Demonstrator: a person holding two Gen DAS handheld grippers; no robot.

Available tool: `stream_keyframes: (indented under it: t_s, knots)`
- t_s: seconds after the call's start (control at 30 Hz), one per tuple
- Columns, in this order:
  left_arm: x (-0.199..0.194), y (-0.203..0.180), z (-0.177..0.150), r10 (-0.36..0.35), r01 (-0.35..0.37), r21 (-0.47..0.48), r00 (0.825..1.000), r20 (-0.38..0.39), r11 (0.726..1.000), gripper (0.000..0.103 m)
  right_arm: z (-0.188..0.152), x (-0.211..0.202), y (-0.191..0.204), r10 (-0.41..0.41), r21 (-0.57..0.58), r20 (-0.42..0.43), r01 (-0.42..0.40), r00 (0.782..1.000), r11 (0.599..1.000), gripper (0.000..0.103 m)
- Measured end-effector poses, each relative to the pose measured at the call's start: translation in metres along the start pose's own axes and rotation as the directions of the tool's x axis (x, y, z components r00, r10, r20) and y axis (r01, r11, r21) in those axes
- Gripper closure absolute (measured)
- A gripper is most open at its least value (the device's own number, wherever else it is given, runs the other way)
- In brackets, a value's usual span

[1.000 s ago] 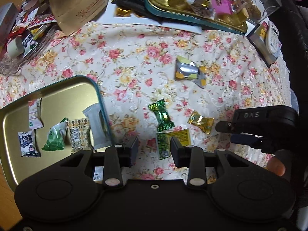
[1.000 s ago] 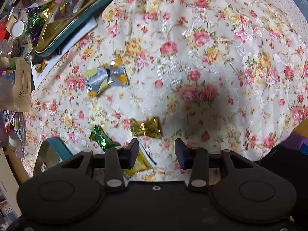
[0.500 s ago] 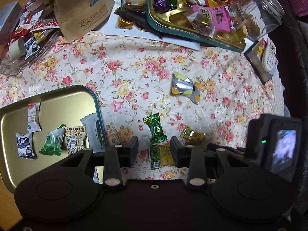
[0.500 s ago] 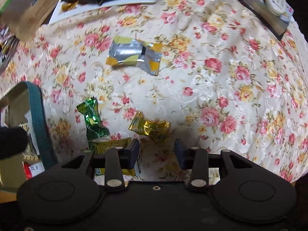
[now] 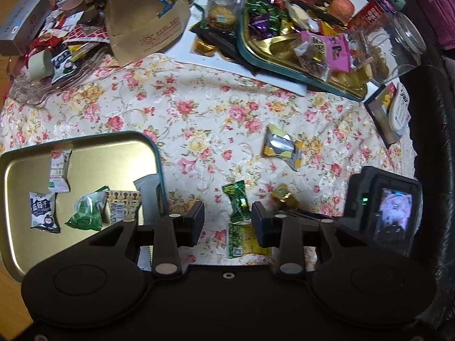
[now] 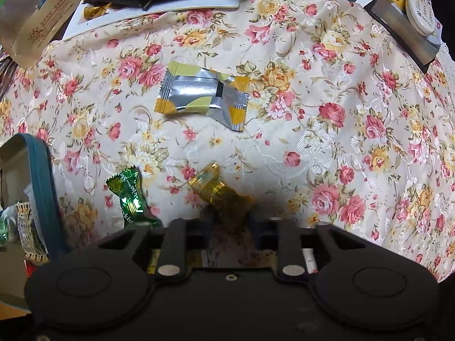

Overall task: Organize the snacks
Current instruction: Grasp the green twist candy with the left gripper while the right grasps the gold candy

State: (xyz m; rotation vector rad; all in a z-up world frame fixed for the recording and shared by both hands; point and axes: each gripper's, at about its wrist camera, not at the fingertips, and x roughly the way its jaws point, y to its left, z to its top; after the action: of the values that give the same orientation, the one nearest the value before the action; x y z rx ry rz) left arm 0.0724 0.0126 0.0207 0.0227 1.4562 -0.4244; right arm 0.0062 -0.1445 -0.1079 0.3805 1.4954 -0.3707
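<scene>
A floral tablecloth (image 5: 199, 119) covers the table beside a black sofa (image 5: 432, 130).

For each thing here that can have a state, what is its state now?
Left gripper: open, holds nothing.
Right gripper: open, fingers either side of the gold-wrapped candy.
Green-wrapped candy: lying loose on the floral tablecloth.
Silver and yellow sachet: flat on the cloth, sealed.
Shallow gold tin tray: holds several packets.

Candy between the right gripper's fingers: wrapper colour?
Gold, shiny translucent foil. The gold candy shows best in the right wrist view.
</scene>
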Motion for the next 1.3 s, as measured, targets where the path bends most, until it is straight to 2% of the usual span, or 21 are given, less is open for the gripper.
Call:
stream_keyframes:
  t_s: [0.17, 0.37, 0.6, 0.77, 1.0, 1.3]
  knots:
    - [0.000, 0.016, 0.005, 0.024, -0.024, -0.052, 1.000, 0.006, 0.998, 0.058, 0.005, 0.000, -0.015, 0.085, 0.075, -0.050, -0.081, 0.995, 0.994, 0.094]
    - [0.013, 0.017, 0.009, 0.069, -0.069, -0.076, 0.998, -0.008, 0.995, 0.058, 0.010, -0.026, -0.046, 0.178, 0.176, -0.043, -0.168, 0.983, 0.970, 0.094]
    - [0.047, -0.014, -0.001, 0.121, -0.121, 0.007, 0.991, -0.053, 0.993, 0.058, 0.005, -0.074, -0.066, 0.213, 0.276, 0.020, -0.210, 0.977, 0.938, 0.094]
    - [0.074, -0.033, 0.002, 0.140, -0.137, 0.033, 0.986, -0.090, 0.990, 0.058, 0.000, -0.102, -0.082, 0.227, 0.316, 0.070, -0.237, 0.971, 0.918, 0.094]
    - [0.102, -0.051, 0.000, 0.165, -0.162, 0.041, 0.978, -0.126, 0.986, 0.058, -0.008, -0.118, -0.096, 0.255, 0.330, 0.101, -0.274, 0.962, 0.903, 0.094]
    - [0.133, -0.066, -0.003, 0.262, -0.254, 0.073, 0.954, -0.145, 0.965, 0.058, -0.012, -0.128, -0.110, 0.285, 0.343, 0.130, -0.312, 0.950, 0.886, 0.094]
